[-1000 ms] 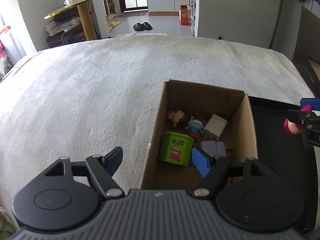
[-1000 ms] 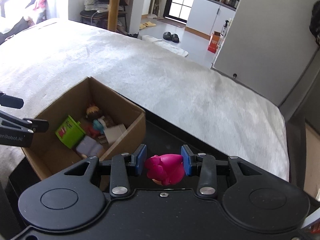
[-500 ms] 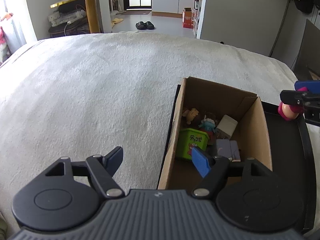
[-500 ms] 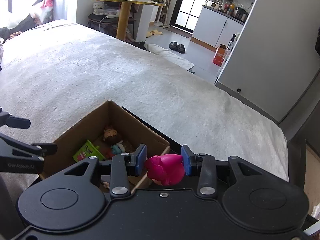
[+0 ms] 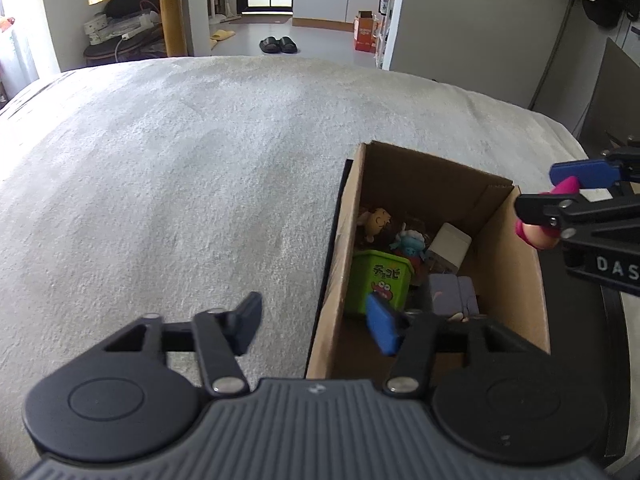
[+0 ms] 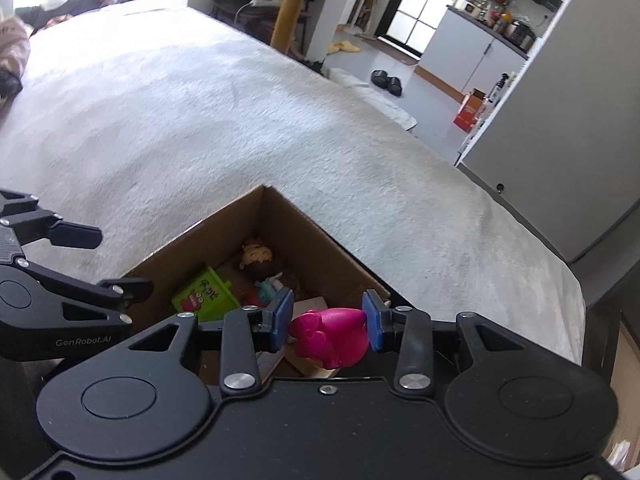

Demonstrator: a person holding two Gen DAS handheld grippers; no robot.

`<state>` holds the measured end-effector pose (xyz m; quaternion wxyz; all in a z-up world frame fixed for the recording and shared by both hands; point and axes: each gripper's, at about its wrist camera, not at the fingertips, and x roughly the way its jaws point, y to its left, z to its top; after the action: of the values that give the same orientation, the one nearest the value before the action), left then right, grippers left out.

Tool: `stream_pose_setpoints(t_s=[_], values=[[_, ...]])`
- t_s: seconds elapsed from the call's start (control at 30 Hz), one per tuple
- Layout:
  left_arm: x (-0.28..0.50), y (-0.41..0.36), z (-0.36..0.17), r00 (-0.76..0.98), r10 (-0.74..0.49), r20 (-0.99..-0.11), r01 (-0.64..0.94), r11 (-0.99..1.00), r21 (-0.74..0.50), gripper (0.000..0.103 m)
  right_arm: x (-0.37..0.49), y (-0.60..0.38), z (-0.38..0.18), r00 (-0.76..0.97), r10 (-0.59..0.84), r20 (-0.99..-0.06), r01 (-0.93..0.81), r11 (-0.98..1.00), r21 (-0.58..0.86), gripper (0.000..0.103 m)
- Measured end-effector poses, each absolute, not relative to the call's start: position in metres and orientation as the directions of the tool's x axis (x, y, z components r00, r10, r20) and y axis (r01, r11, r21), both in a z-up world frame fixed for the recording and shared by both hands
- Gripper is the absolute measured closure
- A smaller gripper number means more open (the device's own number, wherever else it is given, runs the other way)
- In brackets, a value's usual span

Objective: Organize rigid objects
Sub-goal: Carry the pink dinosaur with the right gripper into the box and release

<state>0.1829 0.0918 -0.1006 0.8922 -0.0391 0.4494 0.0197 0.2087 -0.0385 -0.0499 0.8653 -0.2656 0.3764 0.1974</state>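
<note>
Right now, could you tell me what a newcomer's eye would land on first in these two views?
Most likely the bright pink toy, clamped in the right gripper just above the near edge of the open cardboard box. Next comes the box itself, on a dark tray atop the grey blanket, with a green toy container and small figures inside. The left gripper hangs open and empty over the box's left wall.

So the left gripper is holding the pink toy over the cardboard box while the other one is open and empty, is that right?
Not quite: the sides are swapped. The right gripper is shut on the pink toy above the cardboard box, as the right wrist view shows. The left gripper is the open, empty one.
</note>
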Motion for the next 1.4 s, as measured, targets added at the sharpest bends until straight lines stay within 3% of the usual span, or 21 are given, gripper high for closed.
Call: stream_pose_setpoints(t_s=[0.1,0.37,0.87,1.0,1.4], values=[[0.184,0.093,-0.105,0.583,-0.017,-0.812,-0.066,0.996,-0.068,0.074,0.212,-0.034,-0.054,0.63,0.129,-0.766,-0.553,0.767,-0.325,0.065],[0.186,0.089,-0.11,0.574,-0.051,-0.817,-0.028,0.996,-0.081,0.093,0.217,-0.03,-0.064,0.621,0.106,-0.777,-0.559,0.754,-0.344,0.065],[0.184,0.086,-0.109,0.58,-0.04,-0.814,-0.026,0.997,-0.068,0.095,0.218,-0.033,-0.074,0.622,0.099,-0.777,-0.552,0.759,-0.345,0.065],[0.185,0.086,-0.108,0.581,-0.04,-0.813,-0.027,0.997,-0.068,0.095,0.216,-0.034,-0.073,0.634,0.103,-0.767,-0.551,0.755,-0.355,0.058],[0.183,0.08,-0.089,0.59,-0.024,-0.807,-0.01,0.999,-0.038,0.094,0.199,-0.052,-0.06,0.632,0.118,-0.766,-0.526,0.791,-0.312,0.057]])
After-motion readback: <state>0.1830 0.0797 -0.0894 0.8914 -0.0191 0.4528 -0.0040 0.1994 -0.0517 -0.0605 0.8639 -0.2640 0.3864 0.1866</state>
